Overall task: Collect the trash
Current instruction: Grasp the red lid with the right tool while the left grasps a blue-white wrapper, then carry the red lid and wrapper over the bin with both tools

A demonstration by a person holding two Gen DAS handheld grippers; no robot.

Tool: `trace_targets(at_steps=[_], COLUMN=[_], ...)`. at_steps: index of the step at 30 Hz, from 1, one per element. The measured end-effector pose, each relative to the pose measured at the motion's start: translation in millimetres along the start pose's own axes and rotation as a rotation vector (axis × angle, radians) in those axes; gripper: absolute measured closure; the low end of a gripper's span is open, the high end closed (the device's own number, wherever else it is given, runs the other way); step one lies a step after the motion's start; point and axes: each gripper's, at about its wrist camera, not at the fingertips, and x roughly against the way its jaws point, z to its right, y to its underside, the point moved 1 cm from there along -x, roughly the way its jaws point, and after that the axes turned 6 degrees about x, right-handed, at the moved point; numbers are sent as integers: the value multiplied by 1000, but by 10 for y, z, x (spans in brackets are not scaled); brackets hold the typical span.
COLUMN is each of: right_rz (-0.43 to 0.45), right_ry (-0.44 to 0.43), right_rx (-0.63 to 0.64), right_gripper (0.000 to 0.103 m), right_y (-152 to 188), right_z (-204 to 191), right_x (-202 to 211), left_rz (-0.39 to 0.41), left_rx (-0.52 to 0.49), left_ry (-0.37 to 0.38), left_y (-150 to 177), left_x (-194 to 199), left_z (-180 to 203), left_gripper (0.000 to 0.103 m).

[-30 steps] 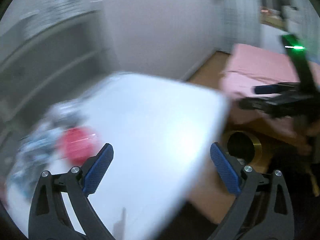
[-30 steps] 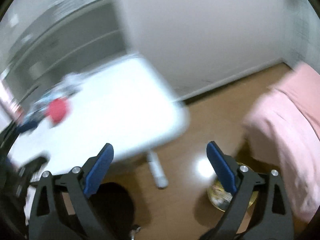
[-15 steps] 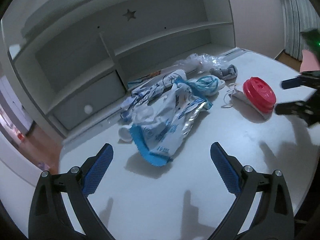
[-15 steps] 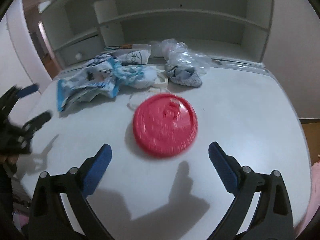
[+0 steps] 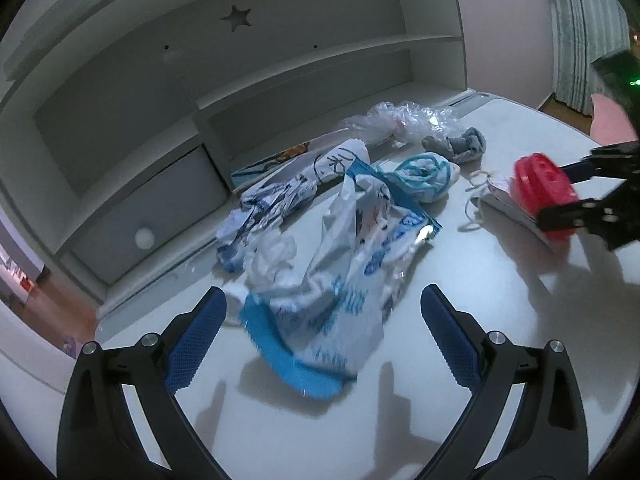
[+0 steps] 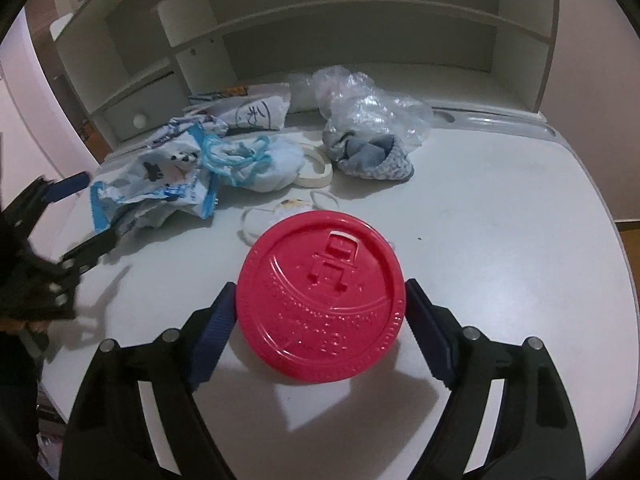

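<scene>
A round red plastic lid (image 6: 322, 304) lies between the fingers of my right gripper (image 6: 320, 300). Its jaws are closing, and both blue pads touch the lid's rim. From the left wrist view the lid (image 5: 540, 192) looks tilted, over a white face mask (image 5: 496, 200). My left gripper (image 5: 324, 312) is open and hangs low over a crumpled white-and-blue snack bag (image 5: 340, 280), touching nothing. More trash lies behind on the white desk (image 6: 500, 240): a blue-and-white bundle (image 6: 256, 160), a clear plastic bag (image 6: 368, 100) and a grey sock (image 6: 372, 156).
A white shelf unit (image 5: 280, 80) with a star cut-out and a knobbed drawer (image 5: 144, 236) backs the desk. A roll of tape (image 6: 316, 168) lies by the bundle. The desk's front edge runs just under both grippers. Wooden floor (image 5: 68, 312) shows to the left.
Both grippers swung from the floor and bed side round to the desk. The right gripper then came down around the red lid and narrowed onto it; the left crept closer to the snack bag.
</scene>
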Motion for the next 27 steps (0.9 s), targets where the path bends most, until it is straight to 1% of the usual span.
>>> trace_targets(at_steps=[5, 7, 8, 9, 10, 13, 14, 15, 16, 19, 21, 27], right_rz=[34, 46, 51, 53, 56, 60, 63, 65, 68, 81, 94, 137], right_ry=[-24, -24, -26, -27, -25, -20, -17, -17, -17, -9, 1, 51], right_rx=[1, 5, 6, 6, 7, 12, 12, 12, 11, 7, -4, -84], right_gripper=[23, 23, 23, 23, 23, 23, 23, 23, 23, 23, 23, 23], right_y=[43, 73, 99, 118, 139, 223, 261, 289, 317, 412, 484, 778], right_z=[-36, -51, -58, -64, -65, -74, -74, -73, -67, -28, 38, 446], right_x=[268, 361, 415, 448, 483, 585, 630, 664, 705, 849, 964, 1336], left_rz=[-13, -1, -1, -3, -12, -36, -50, -58, -62, -42, -25, 45], left_rx=[-43, -56, -62, -63, -60, -31, -12, 1, 5, 7, 30, 82], left_ry=[-16, -54, -59, -56, -44, -38, -17, -7, -12, -55, -65, -87], left_y=[-88, -97, -102, -105, -106, -121, -126, -130, -130, -136, -161, -351], left_x=[-172, -210, -224, -230, -234, -195, -172, -148, -113, 38, 170, 570], left_z=[105, 137, 148, 153, 158, 137, 126, 122, 132, 189, 213, 316], left_gripper=[8, 9, 14, 24, 51, 79, 83, 84, 85, 87, 87, 87])
